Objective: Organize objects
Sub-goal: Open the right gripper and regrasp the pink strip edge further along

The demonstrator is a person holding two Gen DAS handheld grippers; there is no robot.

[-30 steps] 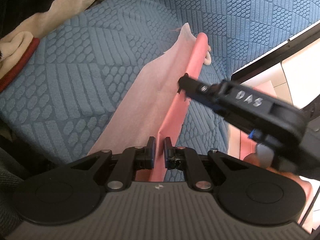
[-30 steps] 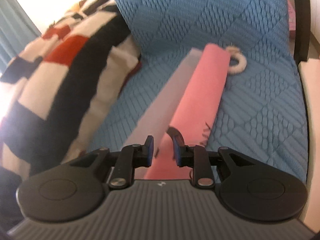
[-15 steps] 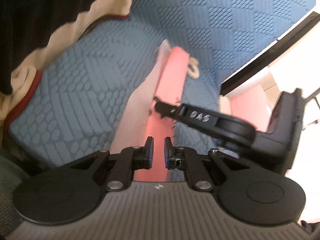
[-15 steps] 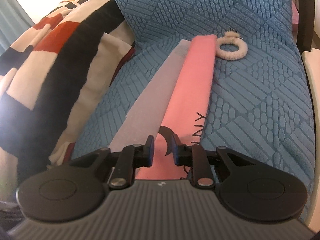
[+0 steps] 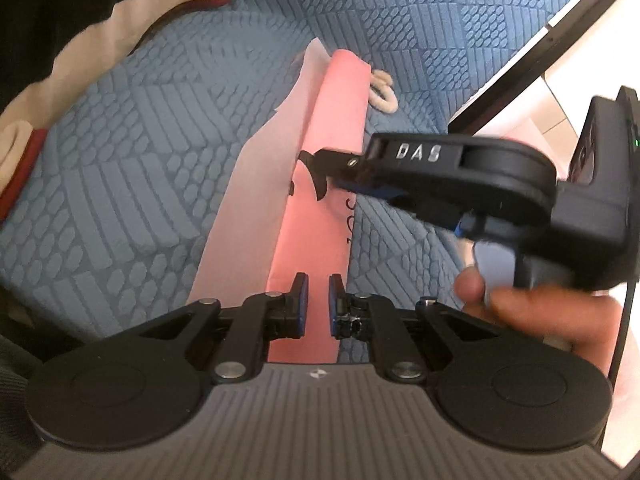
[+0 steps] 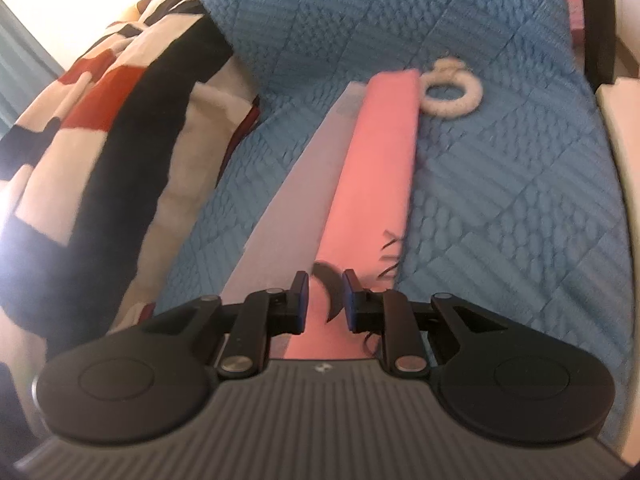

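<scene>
Bedding sets the frame: a blue quilted cover (image 6: 500, 208) spans the surface, with a striped black, white and red blanket (image 6: 100, 128) heaped along its left side. On the cover lies the task's thing, a long pink folded cloth (image 6: 376, 152) with black print, and a paler sheet (image 6: 296, 184) runs alongside its left edge. The cloth's long axis runs straight away from both cameras, near end under the tongs and far end beside a small cream rope ring (image 6: 450, 92), which touches or nearly touches the far right corner. The left tongs (image 5: 318, 300) sit at the near end, closed to a narrow gap with the cloth's near end between the pads; pad contact cannot be confirmed from this view. The right tongs (image 6: 325, 300) sit further along the same cloth, over its printed part, with a slightly wider gap that has just widened a little; the cloth is between the jaws, but a firm pinch is not evident. In the left wrist view, the right tongs reach in from the right across the cloth's right edge, carried by a hand (image 5: 540, 312). Judgement: both tongs are aligned with the long axis, so the coming move should act lengthwise, and the left is nearer the near end.
</scene>
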